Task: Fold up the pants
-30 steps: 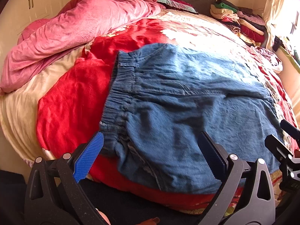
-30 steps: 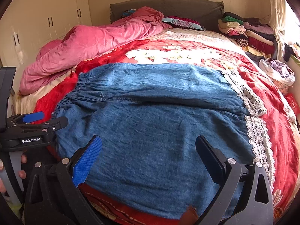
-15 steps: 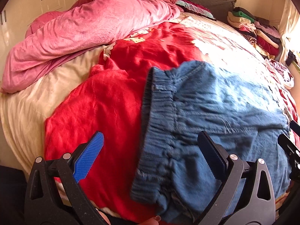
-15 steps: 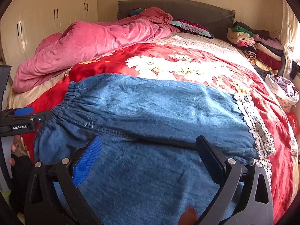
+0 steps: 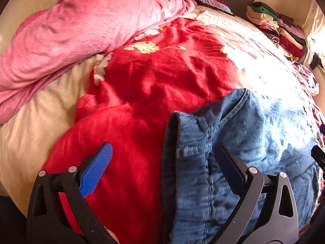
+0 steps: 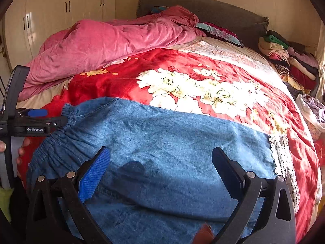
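Blue denim pants [image 6: 166, 142] with an elastic waistband [image 6: 56, 140] and white lace hems [image 6: 282, 158] lie flat across the red floral blanket [image 6: 203, 85]. My left gripper [image 5: 162, 166] is open over the waistband edge [image 5: 172, 162], one finger on the red blanket side, the other over denim. It also shows in the right wrist view [image 6: 38, 122] at the waistband. My right gripper [image 6: 160, 168] is open, low over the near pant leg.
A pink quilt [image 6: 113, 40] is heaped at the bed's far left. Stacked folded clothes [image 6: 288, 59] sit at the far right by the dark headboard [image 6: 203, 10]. A cream sheet [image 5: 40, 122] shows at the left. White wardrobes [image 6: 61, 16] stand behind.
My left gripper has swung left and closer to the waistband, so more red blanket fills its view. My right gripper has dropped lower toward the pant leg. Both stay open.
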### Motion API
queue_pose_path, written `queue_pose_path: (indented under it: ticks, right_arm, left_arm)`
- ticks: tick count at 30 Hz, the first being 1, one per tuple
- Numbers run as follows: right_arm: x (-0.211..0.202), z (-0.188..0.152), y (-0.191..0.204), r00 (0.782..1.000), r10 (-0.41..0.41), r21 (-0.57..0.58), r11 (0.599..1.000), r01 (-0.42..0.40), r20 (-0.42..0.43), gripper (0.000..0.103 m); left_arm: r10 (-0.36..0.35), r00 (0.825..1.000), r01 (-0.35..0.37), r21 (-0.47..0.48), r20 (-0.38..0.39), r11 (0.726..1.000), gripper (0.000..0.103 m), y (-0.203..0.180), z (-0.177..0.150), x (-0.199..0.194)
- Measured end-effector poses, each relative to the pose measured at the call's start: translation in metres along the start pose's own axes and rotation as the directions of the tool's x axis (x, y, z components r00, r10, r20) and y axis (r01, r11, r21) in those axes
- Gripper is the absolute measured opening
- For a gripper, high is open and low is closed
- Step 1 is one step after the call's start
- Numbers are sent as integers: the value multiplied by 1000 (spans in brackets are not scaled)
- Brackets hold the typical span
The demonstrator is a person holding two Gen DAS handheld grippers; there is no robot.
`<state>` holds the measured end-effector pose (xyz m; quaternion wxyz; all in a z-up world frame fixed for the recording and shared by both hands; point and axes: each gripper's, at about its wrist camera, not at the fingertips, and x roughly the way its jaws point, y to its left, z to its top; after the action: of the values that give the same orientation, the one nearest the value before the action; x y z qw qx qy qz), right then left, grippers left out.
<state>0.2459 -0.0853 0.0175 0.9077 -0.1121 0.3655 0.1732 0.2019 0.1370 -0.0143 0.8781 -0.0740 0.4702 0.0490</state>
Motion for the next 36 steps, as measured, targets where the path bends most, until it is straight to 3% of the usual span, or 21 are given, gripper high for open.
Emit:
queue_pose_path:
  ticks: [7, 8, 12, 15, 23, 31, 32, 33, 36]
  right_arm:
    - [33, 16, -10, 997, 25, 16, 1000, -24, -67, 99]
    - [38, 18, -10, 997, 19, 12, 1000, -18, -74, 99]
    - [53, 27, -7, 996, 4, -30, 1000, -7, -94, 99]
    - [61, 33, -1, 995, -3, -82, 997, -5, -98, 99]
    - [82, 48, 20, 996, -44, -269, 963, 21, -79, 99]
    - [110, 57, 28, 994, 48, -377, 922, -83, -102, 97]
    - [113, 58, 29, 992, 67, -373, 922, -103, -110, 92]
    - [115, 59, 29, 989, 94, -363, 923, -131, -117, 78]
    - [118, 59, 31, 972, 178, -324, 920, -219, -152, 49]
  left_arm:
    - [-52, 999, 52, 68, 0, 996, 94, -9, 10, 19]
    - [-69, 998, 69, 72, 1, 995, 89, -10, 10, 21]
    - [-162, 987, 161, 75, 3, 984, 43, -12, 9, 28]
    - [-182, 983, 178, 109, 27, 978, 32, -14, 7, 21]
    - [-223, 970, 209, 135, 98, 969, 28, -13, 7, -2]
    - [-234, 962, 209, 172, 138, 962, 26, -14, 7, -17]
    - [-234, 962, 208, 177, 139, 962, 26, -14, 6, -18]
    - [-235, 962, 208, 180, 140, 961, 26, -15, 6, -18]
    - [-230, 963, 202, 189, 139, 961, 26, -16, 6, -17]
